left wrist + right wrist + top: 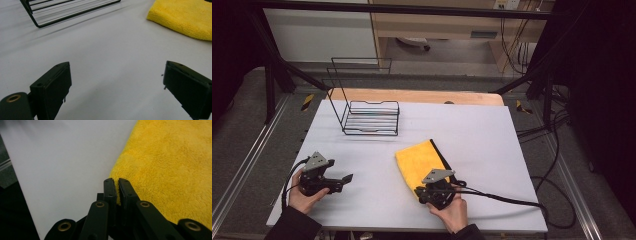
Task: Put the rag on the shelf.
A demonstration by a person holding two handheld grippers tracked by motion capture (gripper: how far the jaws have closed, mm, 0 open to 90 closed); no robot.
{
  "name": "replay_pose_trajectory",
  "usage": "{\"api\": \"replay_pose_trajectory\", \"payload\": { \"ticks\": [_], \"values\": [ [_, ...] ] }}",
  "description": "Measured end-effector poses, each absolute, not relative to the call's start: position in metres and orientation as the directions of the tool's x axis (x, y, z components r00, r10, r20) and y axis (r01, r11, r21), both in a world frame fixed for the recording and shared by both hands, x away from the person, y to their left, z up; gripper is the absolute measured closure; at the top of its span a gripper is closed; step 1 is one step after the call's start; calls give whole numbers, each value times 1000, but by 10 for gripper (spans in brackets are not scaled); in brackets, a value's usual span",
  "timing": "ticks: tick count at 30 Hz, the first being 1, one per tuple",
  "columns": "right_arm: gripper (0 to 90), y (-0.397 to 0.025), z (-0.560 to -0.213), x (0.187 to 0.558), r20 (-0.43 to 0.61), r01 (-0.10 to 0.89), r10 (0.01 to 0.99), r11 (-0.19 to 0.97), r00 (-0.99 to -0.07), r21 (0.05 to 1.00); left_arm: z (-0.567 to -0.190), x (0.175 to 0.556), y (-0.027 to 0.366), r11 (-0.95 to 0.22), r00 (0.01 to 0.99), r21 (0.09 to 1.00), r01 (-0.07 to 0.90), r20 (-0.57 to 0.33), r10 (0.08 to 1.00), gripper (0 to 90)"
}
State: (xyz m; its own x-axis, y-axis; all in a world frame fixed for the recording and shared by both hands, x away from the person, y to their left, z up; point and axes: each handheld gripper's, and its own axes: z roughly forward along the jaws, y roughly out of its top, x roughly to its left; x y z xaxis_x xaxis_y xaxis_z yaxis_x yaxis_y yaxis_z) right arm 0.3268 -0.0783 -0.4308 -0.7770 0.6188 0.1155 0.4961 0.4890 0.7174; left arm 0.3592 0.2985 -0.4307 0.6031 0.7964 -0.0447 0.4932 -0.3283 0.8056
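A folded yellow cloth [419, 162] with a black edge lies on the white table, right of centre; it also lies ahead in the right gripper view [170, 160] and at the top right of the left gripper view [185, 17]. My right gripper [117, 182] is shut on the cloth's near corner, a thin fold of yellow pinched between the jaws; in the high view it [428, 194] sits at the cloth's near end. My left gripper [343, 181] rests near the table's front left, held by a hand, jaws wide apart [115, 80] over bare table.
A black wire rack [371, 116] stands at the back left of the white table [482, 135], also at the top of the left gripper view [70, 12]. Cables [512, 200] trail off the table's right side. A wooden board [422, 96] lies behind the table.
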Motion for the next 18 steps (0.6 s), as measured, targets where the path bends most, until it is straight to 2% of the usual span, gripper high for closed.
{"api": "replay_pose_trajectory", "payload": {
  "ticks": [9,11,14,18],
  "values": [
    [824,-46,-436,330,145,517,619,478,-772,710,-432,360,299,-330,603,804,496,-45,797,81],
    [690,-48,-436,331,174,521,606,461,-776,718,-431,359,299,-329,604,805,494,-45,796,81],
    [561,-62,-423,335,169,497,609,422,-775,758,-431,359,300,-327,601,806,494,-46,798,81],
    [450,-101,-412,346,115,478,673,384,-731,790,-430,359,300,-329,602,806,493,-42,798,80]
  ]
}}
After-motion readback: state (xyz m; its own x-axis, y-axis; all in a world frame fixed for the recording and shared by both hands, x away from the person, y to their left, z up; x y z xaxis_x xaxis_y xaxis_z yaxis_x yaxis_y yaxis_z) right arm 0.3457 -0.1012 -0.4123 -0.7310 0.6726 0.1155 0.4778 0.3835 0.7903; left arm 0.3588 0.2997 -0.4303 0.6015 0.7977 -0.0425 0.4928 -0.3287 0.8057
